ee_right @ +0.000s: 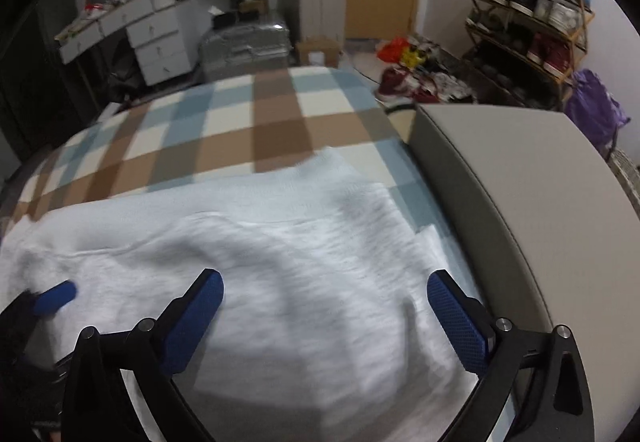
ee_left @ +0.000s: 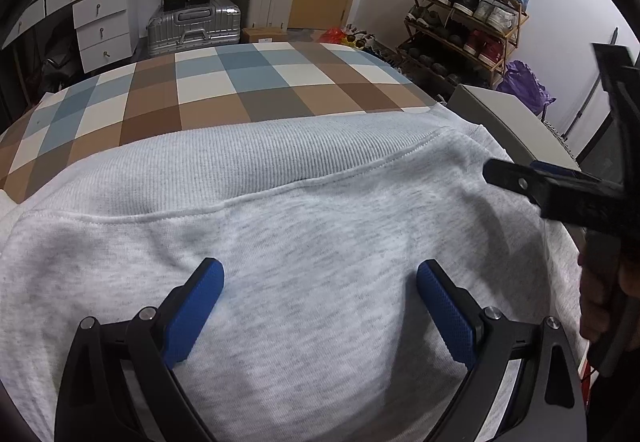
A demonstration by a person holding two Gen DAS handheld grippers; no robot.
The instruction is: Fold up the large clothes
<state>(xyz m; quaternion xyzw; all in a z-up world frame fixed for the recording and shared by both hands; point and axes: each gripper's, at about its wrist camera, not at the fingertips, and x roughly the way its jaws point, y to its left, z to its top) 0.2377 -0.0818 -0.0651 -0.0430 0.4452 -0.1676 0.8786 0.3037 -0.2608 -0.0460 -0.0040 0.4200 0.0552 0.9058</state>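
Left wrist view: the left tongs (ee_left: 320, 276) are hanging wide open over the grey sweatshirt (ee_left: 304, 226), gripping nothing. The sweatshirt is lying on the checked bed cover (ee_left: 224, 82), its ribbed hem (ee_left: 248, 166) toward 12 o'clock. At 3 o'clock the right tongs (ee_left: 520, 182) are reaching in over the garment's edge.

Right wrist view, blurred: the right tongs (ee_right: 325, 284) are gaping wide above the sweatshirt (ee_right: 280, 262), holding nothing. A grey padded bench (ee_right: 520, 178) is sitting at 2 o'clock, and a blue finger of the left tongs (ee_right: 56, 296) is showing at 9 o'clock.
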